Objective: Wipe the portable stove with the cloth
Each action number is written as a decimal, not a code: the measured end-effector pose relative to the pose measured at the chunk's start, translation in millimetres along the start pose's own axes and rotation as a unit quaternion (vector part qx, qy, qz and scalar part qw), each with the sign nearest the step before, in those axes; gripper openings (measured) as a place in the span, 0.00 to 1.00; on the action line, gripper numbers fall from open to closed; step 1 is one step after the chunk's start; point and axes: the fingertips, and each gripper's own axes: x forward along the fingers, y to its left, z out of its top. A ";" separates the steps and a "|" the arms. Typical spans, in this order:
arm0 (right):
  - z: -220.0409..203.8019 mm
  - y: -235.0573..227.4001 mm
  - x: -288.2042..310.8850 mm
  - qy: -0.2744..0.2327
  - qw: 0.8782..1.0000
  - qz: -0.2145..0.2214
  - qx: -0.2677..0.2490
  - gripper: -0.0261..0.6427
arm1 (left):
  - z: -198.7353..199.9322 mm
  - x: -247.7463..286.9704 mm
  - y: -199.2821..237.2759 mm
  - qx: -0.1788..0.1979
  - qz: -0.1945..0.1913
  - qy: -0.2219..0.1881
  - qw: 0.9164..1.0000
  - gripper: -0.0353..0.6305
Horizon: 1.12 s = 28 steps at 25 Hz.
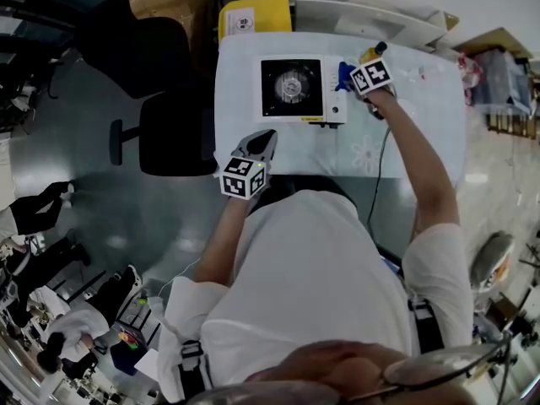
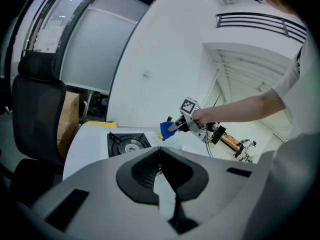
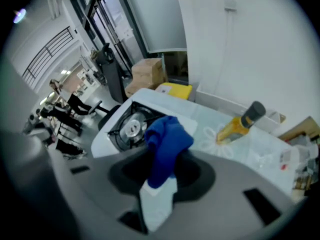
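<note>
While right tongs (image 3: 161,179) grip cloth (image 3: 167,139), bottle (image 3: 239,124) flanks stove (image 3: 131,126).

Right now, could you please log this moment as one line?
right gripper: shut on cloth, by stove | left gripper: shut, empty

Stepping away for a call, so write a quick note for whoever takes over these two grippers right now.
Left claw: shut, empty, held over the front of the pale table, short of the stove.
Right claw: shut on the blue cloth, in the air just right of the white square portable stove with a black burner.
A yellow bottle with a dark cap is on the table right of the stove.
Done: cloth in hand.
Left: bring the cloth onto the stove and wipe it; no contact yet.
</note>
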 end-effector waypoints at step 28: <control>-95.7 162.8 -130.6 -0.201 0.977 -0.047 -0.062 0.22 | -20.3 -59.7 -57.9 0.039 -0.069 -0.010 0.997 0.10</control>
